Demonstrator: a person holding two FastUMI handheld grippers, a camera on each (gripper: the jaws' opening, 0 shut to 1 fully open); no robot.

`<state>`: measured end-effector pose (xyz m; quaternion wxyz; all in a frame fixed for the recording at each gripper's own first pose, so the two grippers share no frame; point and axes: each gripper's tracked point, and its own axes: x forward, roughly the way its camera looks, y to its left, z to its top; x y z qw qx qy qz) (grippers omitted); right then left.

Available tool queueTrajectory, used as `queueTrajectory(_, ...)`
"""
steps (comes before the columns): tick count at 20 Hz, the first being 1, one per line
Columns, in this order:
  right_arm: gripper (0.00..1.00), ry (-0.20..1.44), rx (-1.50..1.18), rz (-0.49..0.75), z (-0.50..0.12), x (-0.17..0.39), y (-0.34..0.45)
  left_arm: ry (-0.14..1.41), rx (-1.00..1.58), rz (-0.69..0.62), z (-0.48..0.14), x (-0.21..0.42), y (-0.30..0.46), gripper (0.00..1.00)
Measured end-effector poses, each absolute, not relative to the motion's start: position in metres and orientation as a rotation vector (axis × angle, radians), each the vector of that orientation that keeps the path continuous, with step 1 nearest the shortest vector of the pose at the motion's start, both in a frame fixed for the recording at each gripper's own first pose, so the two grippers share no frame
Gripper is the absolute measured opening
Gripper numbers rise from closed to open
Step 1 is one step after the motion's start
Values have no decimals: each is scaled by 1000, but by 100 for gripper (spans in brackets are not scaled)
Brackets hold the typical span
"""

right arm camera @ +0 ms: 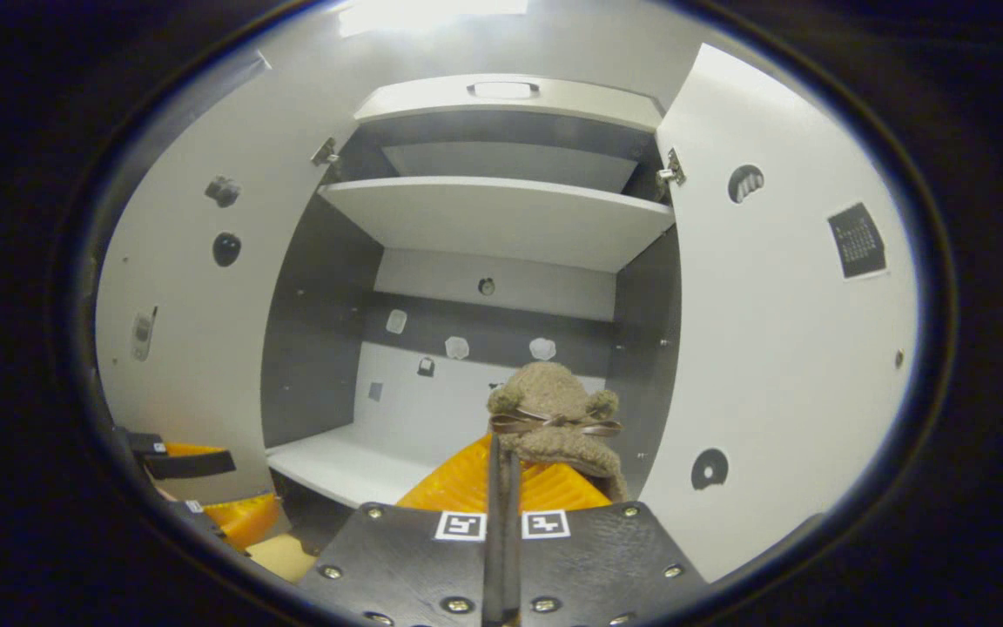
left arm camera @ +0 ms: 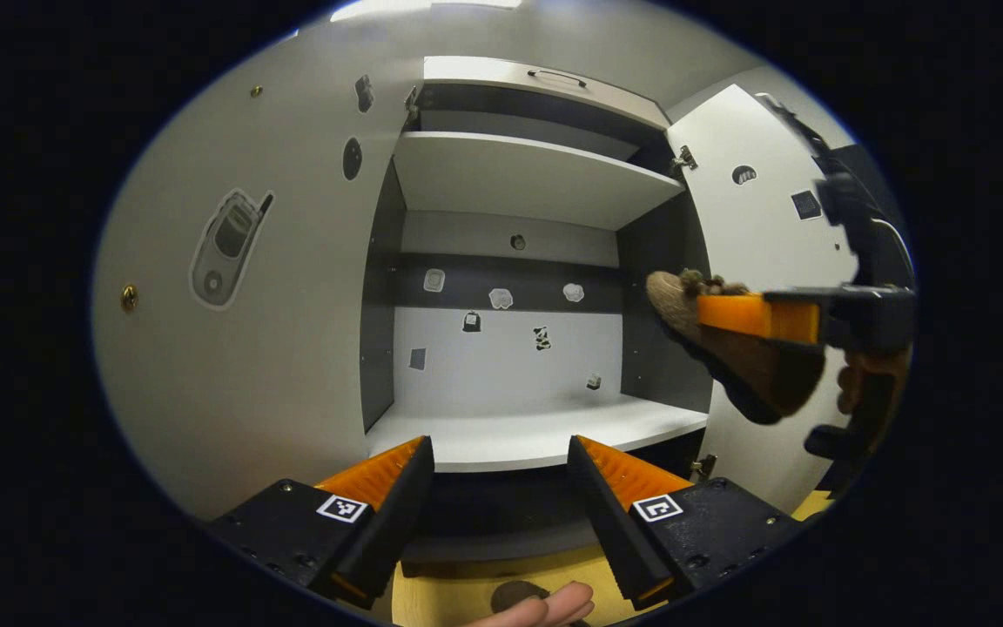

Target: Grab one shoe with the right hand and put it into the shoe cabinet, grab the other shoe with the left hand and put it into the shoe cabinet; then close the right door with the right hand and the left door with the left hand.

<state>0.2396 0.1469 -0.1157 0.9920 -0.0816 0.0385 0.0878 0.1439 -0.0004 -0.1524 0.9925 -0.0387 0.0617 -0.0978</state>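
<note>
A brown fuzzy slipper (right arm camera: pixel 554 409) with a ribbon bow is pinched between the orange fingers of my right gripper (right arm camera: pixel 501 457), which is shut on it. In the left gripper view that slipper (left arm camera: pixel 728 348) hangs toe-first in front of the cabinet's right side, held by the right gripper (left arm camera: pixel 758 315). My left gripper (left arm camera: pixel 501 483) is open with nothing between its fingers, aimed at the lower shelf (left arm camera: pixel 536 431). A dark rounded thing (left arm camera: pixel 514 595), perhaps the other shoe, lies low on the floor beside a person's finger (left arm camera: pixel 554 605). Both cabinet doors stand open.
The left door (left arm camera: pixel 232 348) and right door (left arm camera: pixel 763 226) flank the opening. An upper shelf (left arm camera: pixel 528 174) spans the cabinet, with small stickers on the back wall. The lower shelf (right arm camera: pixel 336 466) is bare. The floor (left arm camera: pixel 449 596) below is yellowish.
</note>
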Motion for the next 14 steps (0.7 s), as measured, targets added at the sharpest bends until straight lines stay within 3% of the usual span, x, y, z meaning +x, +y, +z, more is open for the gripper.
queueTrajectory(14, 1, 378, -307, 123, -234, 391, 160, 128, -67, -173, -157, 152, 9, 95)
